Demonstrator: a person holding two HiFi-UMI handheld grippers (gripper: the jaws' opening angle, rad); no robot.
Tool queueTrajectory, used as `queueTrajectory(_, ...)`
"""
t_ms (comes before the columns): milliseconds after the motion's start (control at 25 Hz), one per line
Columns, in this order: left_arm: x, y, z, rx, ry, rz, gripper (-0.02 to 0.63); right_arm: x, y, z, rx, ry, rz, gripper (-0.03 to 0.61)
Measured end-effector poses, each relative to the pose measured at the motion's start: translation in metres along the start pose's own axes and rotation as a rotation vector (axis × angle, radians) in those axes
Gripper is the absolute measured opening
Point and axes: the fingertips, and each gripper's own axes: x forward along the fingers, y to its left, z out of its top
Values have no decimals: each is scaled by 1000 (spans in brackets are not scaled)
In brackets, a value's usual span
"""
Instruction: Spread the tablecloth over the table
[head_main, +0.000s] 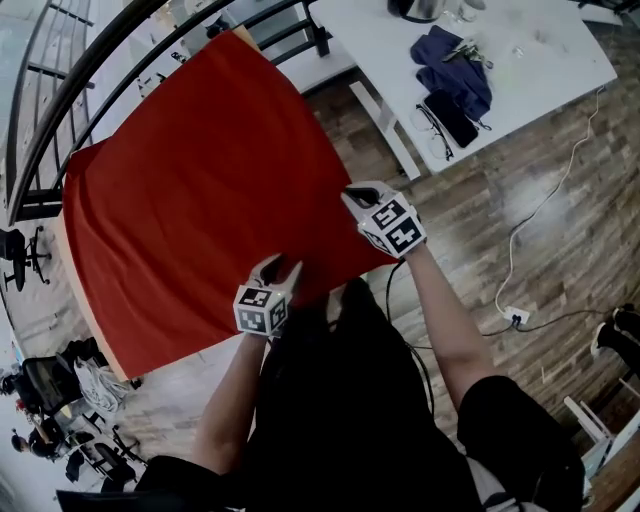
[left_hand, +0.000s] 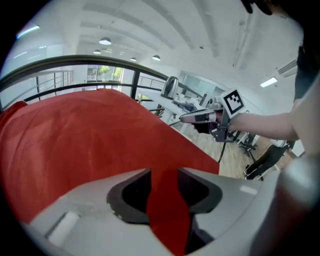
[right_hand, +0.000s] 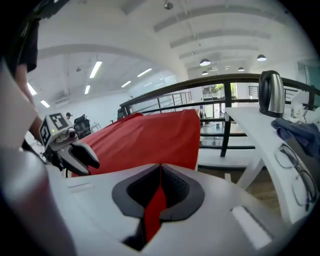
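right gripper (head_main: 352, 197): fingers pinching near edge of red fabric tablecloth (head_main: 200, 190) | left gripper (head_main: 283, 268): fingers parted, tablecloth loose between them

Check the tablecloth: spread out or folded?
Spread: the tablecloth lies open and mostly flat, one near corner pinched in the right gripper jaws.

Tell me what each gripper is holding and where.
Right gripper pinches the red tablecloth at its near right corner. Left gripper has jaws apart around the near edge, not clamped.
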Motion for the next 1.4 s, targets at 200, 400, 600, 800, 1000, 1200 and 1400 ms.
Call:
queueTrajectory(200, 1, 74, 83, 80, -93, 97, 5, 55, -5, 87, -58, -95, 26, 11)
queueTrajectory(400, 26, 169, 181, 103, -160, 152, 3, 83, -56, 199, -54, -224, -47, 11)
queueTrajectory(600, 53, 227, 281, 130, -241, 117, 3, 134, -87, 258, -89, -242, -84, 11)
queueTrajectory(800, 67, 263, 363, 221, -321, 98, 4, 190, -104, 279, -130, -206, -85, 10)
queueTrajectory(1000, 90, 295, 402, 246, -326, 73, 3, 234, -120, 301, -135, -200, -67, 9)
queueTrajectory(1200, 138, 360, 385, 214, -198, 131, 3, 292, -160, 317, -163, -93, -135, 10)
queueTrajectory(1400, 154, 377, 361, 238, -137, 154, 3, 345, -211, 321, -125, -24, -212, 129)
